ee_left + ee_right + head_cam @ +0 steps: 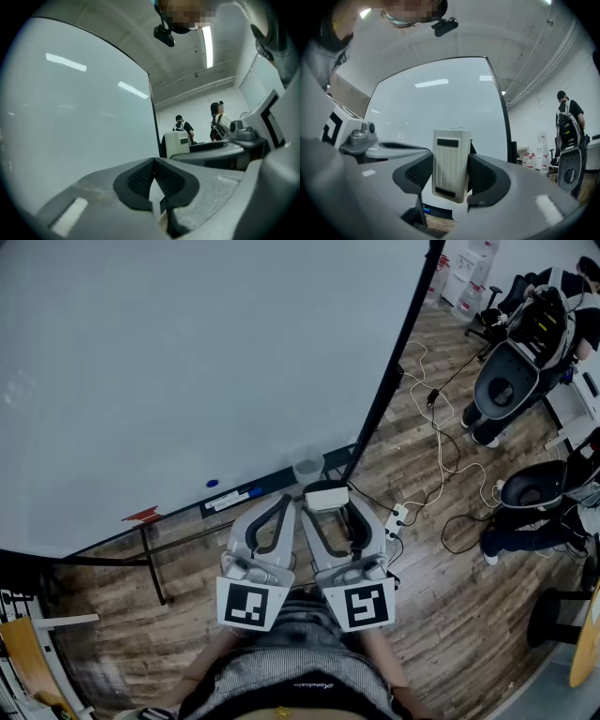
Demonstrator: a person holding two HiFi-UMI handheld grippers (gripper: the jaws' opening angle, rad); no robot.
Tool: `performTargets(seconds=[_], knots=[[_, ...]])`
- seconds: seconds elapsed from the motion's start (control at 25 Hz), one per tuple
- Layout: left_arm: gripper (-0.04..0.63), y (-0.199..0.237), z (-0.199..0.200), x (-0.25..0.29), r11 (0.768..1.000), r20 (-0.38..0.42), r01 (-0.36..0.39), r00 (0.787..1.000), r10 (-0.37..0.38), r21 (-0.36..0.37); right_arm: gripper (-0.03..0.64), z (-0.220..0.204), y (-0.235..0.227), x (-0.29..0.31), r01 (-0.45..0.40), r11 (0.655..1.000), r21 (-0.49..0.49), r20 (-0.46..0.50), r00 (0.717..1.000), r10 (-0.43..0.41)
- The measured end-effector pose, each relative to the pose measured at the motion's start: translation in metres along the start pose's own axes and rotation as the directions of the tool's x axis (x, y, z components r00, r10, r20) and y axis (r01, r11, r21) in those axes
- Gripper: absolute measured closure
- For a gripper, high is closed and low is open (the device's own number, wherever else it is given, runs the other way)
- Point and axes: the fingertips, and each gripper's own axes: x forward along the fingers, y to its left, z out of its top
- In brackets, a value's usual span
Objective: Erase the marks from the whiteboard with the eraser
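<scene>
The whiteboard (187,371) fills the upper left of the head view, and I see no marks on its surface. My right gripper (328,500) is shut on a white ribbed eraser (326,494), held just below the board's lower right corner. In the right gripper view the eraser (451,164) stands upright between the black pads, with the whiteboard (440,103) behind it. My left gripper (283,507) is close beside it on the left, shut with nothing in it. Its pads meet in the left gripper view (153,180), where the eraser (178,143) shows to the right.
The board's tray (234,500) carries a blue-labelled item, with a red piece (141,515) further left. A black stand post (389,371) runs down the board's right edge. Cables (441,446) and a power strip (398,517) lie on the wooden floor. Seated people (520,371) are at the right.
</scene>
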Motion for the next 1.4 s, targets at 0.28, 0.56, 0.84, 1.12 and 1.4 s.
performTargets(seconds=[0.28,0.56,0.84,1.12,1.4], knots=[[0.592,-0.022,0.004,0.0,1.0,0.024,-0.017,1.0,0.017,-0.012,0.374,-0.001,-0.017,-0.017,-0.022,0.999,0.03,-0.004,1.0,0.022],[0.592,-0.017,-0.011,-0.009,0.994,-0.019,-0.103,0.995,0.102,-0.035,0.374,-0.017,-0.036,-0.023,-0.052,0.998,0.041,-0.031,0.998,0.054],[0.592,0.01,-0.016,0.01,0.99,-0.035,-0.131,0.991,0.129,-0.059,0.374,-0.017,-0.047,0.008,-0.059,0.997,0.042,-0.021,0.998,0.06],[0.592,0.056,-0.014,0.051,0.997,0.013,-0.059,0.998,0.06,-0.053,0.374,-0.016,-0.052,0.065,-0.014,0.999,0.033,-0.004,1.0,0.014],[0.592,0.08,-0.015,0.082,0.999,0.045,0.034,0.998,-0.033,-0.031,0.374,-0.017,-0.052,0.106,0.006,1.0,0.029,0.0,1.0,-0.006]])
